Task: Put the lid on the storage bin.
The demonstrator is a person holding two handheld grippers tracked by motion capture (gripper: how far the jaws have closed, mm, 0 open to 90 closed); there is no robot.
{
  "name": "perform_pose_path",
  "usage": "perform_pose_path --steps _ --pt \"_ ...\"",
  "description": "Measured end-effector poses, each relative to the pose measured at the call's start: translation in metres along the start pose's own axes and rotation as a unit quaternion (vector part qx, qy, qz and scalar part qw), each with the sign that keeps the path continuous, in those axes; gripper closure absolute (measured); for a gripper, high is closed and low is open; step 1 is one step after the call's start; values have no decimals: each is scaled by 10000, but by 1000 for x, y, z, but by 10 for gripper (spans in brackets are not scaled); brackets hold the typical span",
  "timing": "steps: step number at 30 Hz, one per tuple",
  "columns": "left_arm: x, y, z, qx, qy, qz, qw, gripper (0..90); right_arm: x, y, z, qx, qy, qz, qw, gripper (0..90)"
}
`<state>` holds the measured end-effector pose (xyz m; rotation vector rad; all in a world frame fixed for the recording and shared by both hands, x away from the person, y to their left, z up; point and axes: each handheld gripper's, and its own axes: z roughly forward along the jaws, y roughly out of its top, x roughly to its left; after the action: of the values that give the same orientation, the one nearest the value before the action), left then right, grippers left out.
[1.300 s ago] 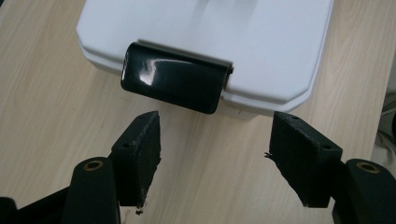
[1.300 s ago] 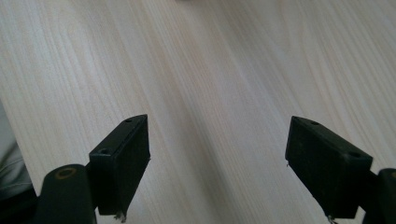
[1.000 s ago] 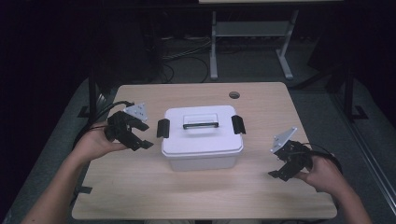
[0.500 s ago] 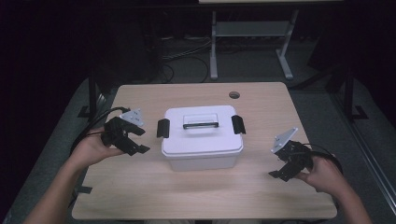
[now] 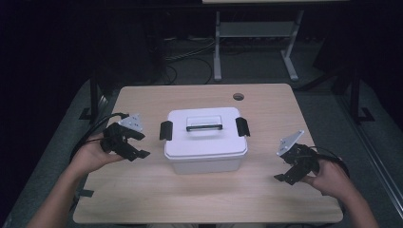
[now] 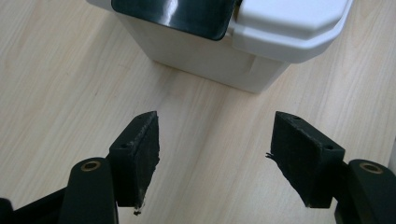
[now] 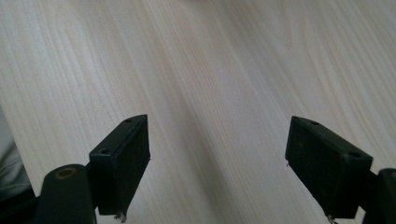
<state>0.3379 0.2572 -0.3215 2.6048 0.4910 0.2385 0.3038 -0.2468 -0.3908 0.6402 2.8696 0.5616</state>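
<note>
High view: white latched box (image 5: 205, 142)

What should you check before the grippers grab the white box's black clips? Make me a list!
1. Left hand-held gripper open: ok.
2. Right hand-held gripper open: ok.
3. Nothing between either gripper's jaws: ok.
4. Lid sits on the box: ok.
5. Left clip and right clip down on the lid: ok, but locked or not: cannot tell.
6. Left gripper faces its clip: ok; right gripper faces bare table: not ok.
</note>
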Motion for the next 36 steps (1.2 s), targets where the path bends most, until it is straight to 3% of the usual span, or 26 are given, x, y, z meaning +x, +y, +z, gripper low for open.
perform_pose_path --steps 36 --pt "-5 -42 9 -70 188 -293 9994 311 1 -6 5 14 44 61 10000 213"
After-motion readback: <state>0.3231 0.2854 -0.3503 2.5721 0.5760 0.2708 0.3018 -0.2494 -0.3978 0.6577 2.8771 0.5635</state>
